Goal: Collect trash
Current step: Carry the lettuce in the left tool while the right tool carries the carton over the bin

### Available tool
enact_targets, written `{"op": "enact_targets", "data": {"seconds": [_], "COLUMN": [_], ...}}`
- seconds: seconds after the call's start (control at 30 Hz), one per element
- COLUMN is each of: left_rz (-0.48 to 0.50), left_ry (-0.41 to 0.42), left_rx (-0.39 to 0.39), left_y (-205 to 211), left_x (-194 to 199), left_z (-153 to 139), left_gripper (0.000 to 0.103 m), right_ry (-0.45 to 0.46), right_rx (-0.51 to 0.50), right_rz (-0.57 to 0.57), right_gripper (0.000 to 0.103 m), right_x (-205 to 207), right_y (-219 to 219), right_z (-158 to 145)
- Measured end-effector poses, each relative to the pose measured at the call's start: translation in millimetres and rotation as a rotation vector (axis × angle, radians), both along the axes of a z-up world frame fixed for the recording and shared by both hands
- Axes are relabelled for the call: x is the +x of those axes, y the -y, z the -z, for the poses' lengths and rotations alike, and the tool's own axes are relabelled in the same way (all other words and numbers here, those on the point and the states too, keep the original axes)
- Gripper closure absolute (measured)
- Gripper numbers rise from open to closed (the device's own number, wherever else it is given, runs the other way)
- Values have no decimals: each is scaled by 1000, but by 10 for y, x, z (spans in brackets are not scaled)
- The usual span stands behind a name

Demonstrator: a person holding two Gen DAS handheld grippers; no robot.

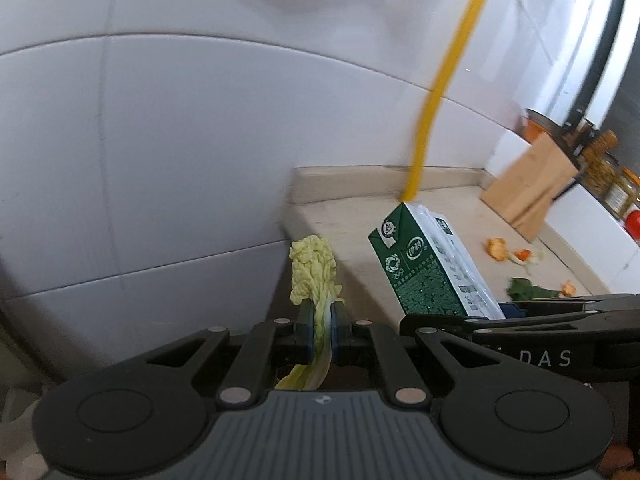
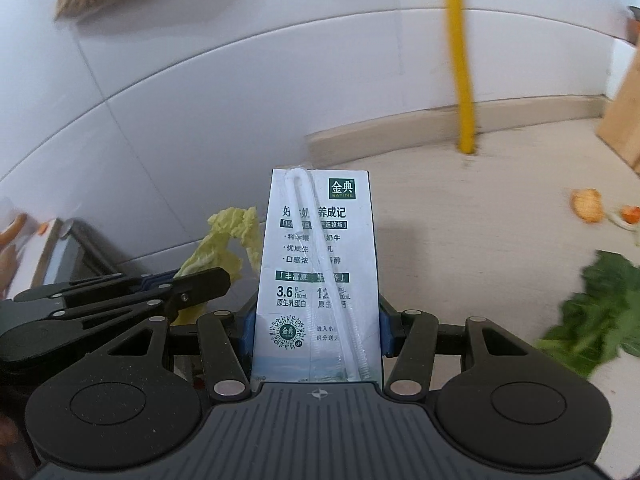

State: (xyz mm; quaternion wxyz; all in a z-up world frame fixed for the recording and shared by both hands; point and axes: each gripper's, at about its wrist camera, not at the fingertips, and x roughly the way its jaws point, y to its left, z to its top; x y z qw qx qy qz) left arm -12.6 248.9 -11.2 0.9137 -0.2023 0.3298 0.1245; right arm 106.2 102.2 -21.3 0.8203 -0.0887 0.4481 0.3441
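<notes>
In the right wrist view, the green leaf [image 2: 596, 316] at lower right is smeared by blur and cut by the frame edge. The milk carton [image 2: 316, 276] hides its own base behind the gripper body. At far right of the left wrist view, jars [image 1: 612, 184] are too small to read, and the wooden board [image 1: 528, 184] is blurred.

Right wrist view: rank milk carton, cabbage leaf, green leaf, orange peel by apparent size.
1. milk carton, closest to the camera, which inflates it
2. green leaf, cut off by the frame edge
3. cabbage leaf, partly hidden, so 2 versus 3 is unsure
4. orange peel
</notes>
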Motion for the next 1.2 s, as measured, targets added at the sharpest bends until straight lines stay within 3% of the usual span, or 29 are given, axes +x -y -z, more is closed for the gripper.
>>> {"op": "enact_targets", "data": {"seconds": [0.37, 1.2], "left_rz": [-79, -162], "left_ry": [-56, -138], "left_rx": [-14, -30], "left_y": [-231, -360], "left_x": [-135, -236], "left_z": [183, 447], "left_gripper": [99, 99], "right_ry": [-52, -105], "right_rx": [-13, -84], "right_rz": [-62, -87], "right_gripper": [42, 42], "right_x": [-11, -20], "right_y": [-351, -598], "right_z": [243, 646]}}
